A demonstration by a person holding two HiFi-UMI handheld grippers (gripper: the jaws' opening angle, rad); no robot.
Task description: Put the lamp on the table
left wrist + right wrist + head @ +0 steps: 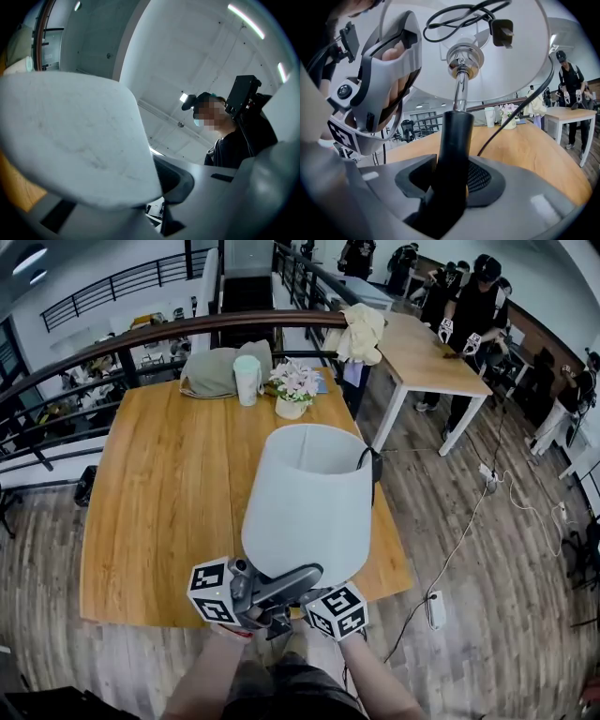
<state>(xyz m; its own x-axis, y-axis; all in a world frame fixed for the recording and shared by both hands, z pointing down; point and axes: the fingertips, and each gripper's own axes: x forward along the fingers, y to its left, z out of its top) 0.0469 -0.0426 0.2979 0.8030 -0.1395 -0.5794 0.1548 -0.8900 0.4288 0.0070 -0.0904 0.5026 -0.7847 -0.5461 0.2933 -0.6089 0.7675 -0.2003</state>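
The lamp has a white shade point(307, 502) and hangs over the near right corner of the wooden table point(159, 484). Both grippers hold it from below. My right gripper point(452, 180) is shut on the lamp's black stem point(454, 140), which runs up through a chrome neck point(461, 63) into the shade. My left gripper point(298, 576) reaches the shade's lower rim, and in the left gripper view the white shade point(70, 136) lies pinched against the dark pad point(176, 180). The lamp's cord and plug point(501, 30) are tucked up inside the shade.
At the table's far end stand a pale cup point(247, 379), a small flower pot point(293, 390) and a grey bag point(211, 371). A curved railing point(112, 343) runs behind. A second table point(441, 352) with several people is at the right. A power strip point(436, 608) and cable lie on the floor.
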